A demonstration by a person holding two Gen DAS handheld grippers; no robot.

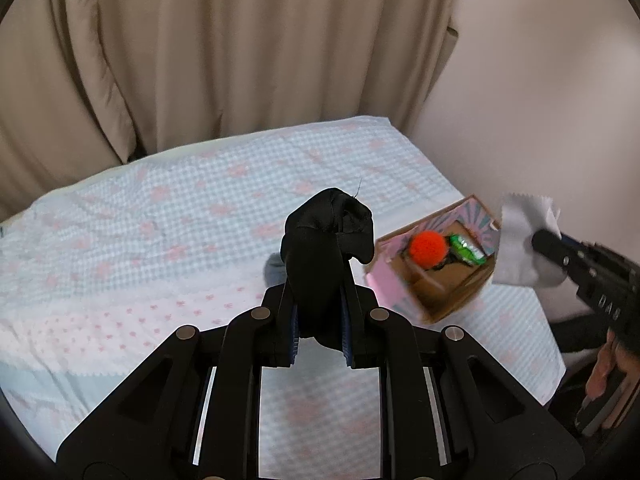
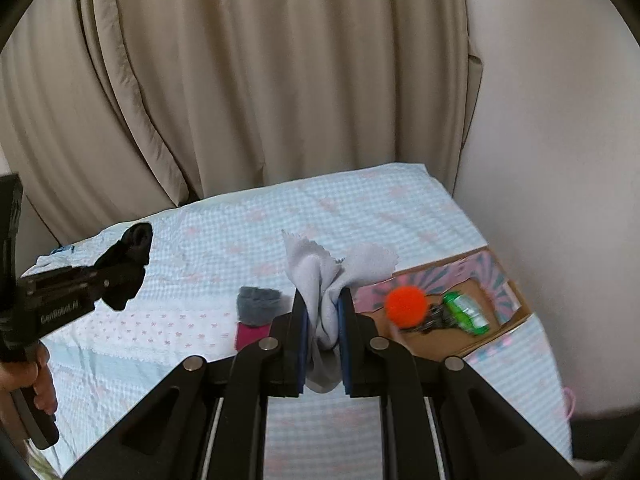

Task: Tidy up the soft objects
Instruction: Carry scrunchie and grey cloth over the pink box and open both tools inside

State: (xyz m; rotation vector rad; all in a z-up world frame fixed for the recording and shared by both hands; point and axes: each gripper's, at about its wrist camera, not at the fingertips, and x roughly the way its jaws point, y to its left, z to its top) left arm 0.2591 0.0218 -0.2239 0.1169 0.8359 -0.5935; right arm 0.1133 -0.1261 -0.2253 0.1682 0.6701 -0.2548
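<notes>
Over the bed (image 1: 160, 216), both grippers are up in the air with cloth in them. The left gripper (image 1: 320, 320) is clenched on a black cloth (image 1: 324, 248), bunched up and sticking out past the fingertips. The right gripper (image 2: 324, 344) is clamped on a pale grey cloth (image 2: 332, 272), which flares out in two loose flaps above the jaws with a bit hanging below.

The box (image 2: 496, 328) sits on the bed near the wall, on the right side. It already has an orange pom-pom (image 2: 406, 306) and a green packet (image 2: 466, 312) in it, plus something dark between them that I can't make out. Still on the bed, just left of the right gripper's fingers, there's a dark grey fuzzy thing (image 2: 258, 306) lying against or on a pink item (image 2: 250, 338); can't tell which.

My guess is both cloths are headed for the box, so here's what could go sideways:

- Both grippers converge on one small box, and in the left view the right one is already beside it. If they go in together they'll bump.
- The grey cloth's flaps are wide. Let go too high or off-centre and a flap drapes over the box wall instead of landing inside.
- The box looks like light cardboard with one flap open, so a nudge from a finger could slide it or tip it.
- The black cloth is gripped deep between the pads, so it might cling on opening and get dragged back out.
</notes>
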